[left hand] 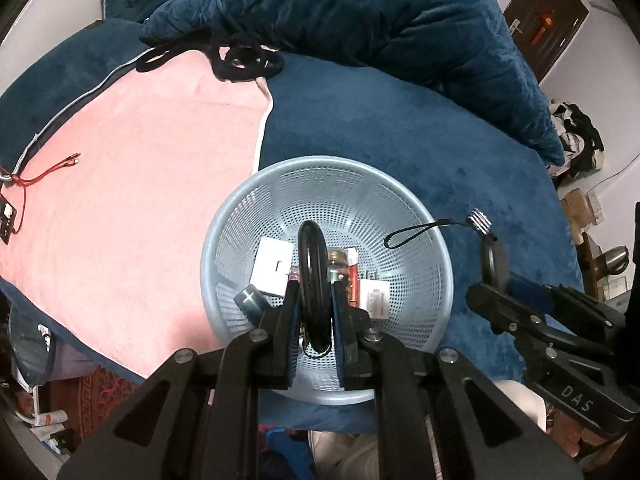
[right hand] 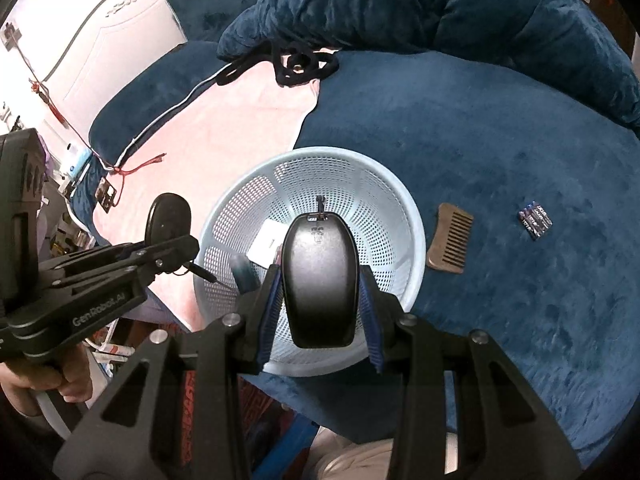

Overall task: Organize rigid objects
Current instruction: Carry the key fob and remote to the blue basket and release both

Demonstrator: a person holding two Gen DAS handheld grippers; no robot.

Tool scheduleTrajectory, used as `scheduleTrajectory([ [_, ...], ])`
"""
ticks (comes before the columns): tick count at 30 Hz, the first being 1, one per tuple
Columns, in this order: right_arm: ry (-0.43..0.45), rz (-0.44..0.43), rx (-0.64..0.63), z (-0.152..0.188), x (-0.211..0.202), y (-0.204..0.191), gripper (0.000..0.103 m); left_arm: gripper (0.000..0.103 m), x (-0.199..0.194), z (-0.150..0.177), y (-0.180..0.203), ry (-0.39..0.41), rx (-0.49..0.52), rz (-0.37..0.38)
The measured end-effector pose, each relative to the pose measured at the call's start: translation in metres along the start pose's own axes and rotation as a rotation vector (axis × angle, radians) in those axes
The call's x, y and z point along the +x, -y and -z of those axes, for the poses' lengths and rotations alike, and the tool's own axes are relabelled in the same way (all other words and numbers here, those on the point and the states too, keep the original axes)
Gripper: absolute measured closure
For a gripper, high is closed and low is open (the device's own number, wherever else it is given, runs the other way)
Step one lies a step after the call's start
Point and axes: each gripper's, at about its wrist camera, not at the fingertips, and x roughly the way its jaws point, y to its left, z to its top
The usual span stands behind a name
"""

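Observation:
A light blue perforated basket (left hand: 420, 240) (right hand: 404, 216) sits on a dark blue bed. It holds a white box (left hand: 272, 270), a small jar (left hand: 338, 264), a red item and other small things. My left gripper (left hand: 314, 300) is shut on a black round disc-shaped object (left hand: 310, 264), held edge-on over the basket; it also shows in the right wrist view (right hand: 168, 216). My right gripper (right hand: 320, 280) is shut on a black oval case with a strap (right hand: 320, 276), held above the basket's near side. A wooden comb (right hand: 450, 238) and a battery pack (right hand: 535, 220) lie on the bed right of the basket.
A pink towel (left hand: 140, 200) covers the bed's left part, with a red cable (left hand: 44, 174) on it. A bunched dark blue quilt (left hand: 360, 20) lies at the back, with a black cord (left hand: 248, 64) in front of it. Clutter stands on the floor beside the bed.

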Motion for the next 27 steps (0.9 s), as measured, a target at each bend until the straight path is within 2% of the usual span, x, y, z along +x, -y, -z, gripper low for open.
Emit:
scheduleTrajectory([
  [13,-0.017,0.001,0.019,0.003,0.004,-0.003,0.065,0.09,0.009,0.004,0.003,-0.03,0.015,-0.037],
  [27,-0.021,0.003,0.032,0.001,0.005,-0.002,0.065,0.09,0.01,0.005,0.004,-0.03,0.017,-0.038],
])
